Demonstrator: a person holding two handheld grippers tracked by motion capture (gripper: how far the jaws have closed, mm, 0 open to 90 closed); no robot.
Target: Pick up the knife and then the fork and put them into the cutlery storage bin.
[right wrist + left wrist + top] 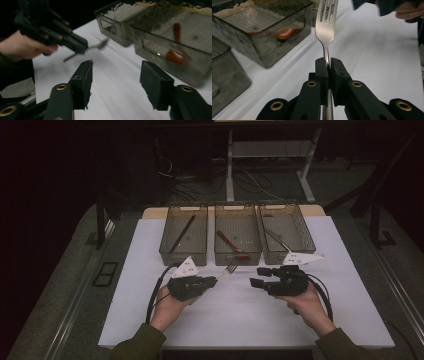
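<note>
A metal fork (230, 267) (326, 22) sticks out of my left gripper (211, 281) (328, 65), which is shut on its handle, tines pointing toward the middle bin (238, 233). The fork hangs just above the white table (240, 315), in front of that bin. My right gripper (258, 276) (116, 75) stands open a short way to the right, nothing between its jaws. In the right gripper view the left gripper (82, 48) with the fork (98, 45) shows at upper left.
Three smoky clear bins stand in a row at the back: the left bin (184, 233) holds a dark stick-like utensil (182, 234), the middle one an orange-red spoon (232, 245) (287, 33) (175, 53), the right bin (287, 231) a metal utensil (276, 239).
</note>
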